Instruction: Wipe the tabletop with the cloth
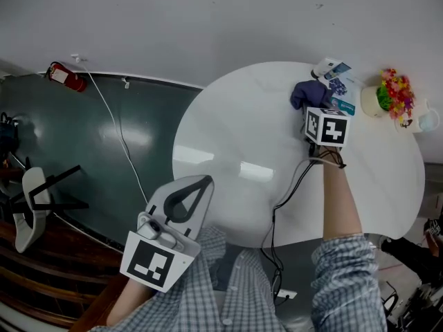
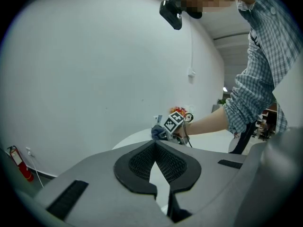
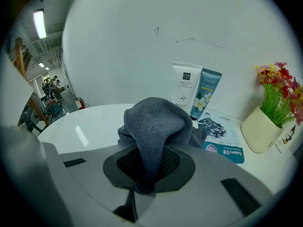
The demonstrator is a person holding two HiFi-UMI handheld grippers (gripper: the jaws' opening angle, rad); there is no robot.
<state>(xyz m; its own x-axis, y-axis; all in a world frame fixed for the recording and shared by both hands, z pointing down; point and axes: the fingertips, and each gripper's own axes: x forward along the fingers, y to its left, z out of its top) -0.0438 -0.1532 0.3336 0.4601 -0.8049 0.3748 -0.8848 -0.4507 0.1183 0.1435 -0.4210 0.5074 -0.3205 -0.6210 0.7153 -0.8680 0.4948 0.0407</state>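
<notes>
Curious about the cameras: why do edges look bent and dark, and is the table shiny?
Head view: light glare streaks the table; corners dim. Right gripper view: wide lens curves the scene, corners black, cloth sharp. Left gripper view: same curved, dark-cornered look.

Large workspace (fire extinguisher (image 1: 67, 77), strip light (image 3: 40, 24))
</notes>
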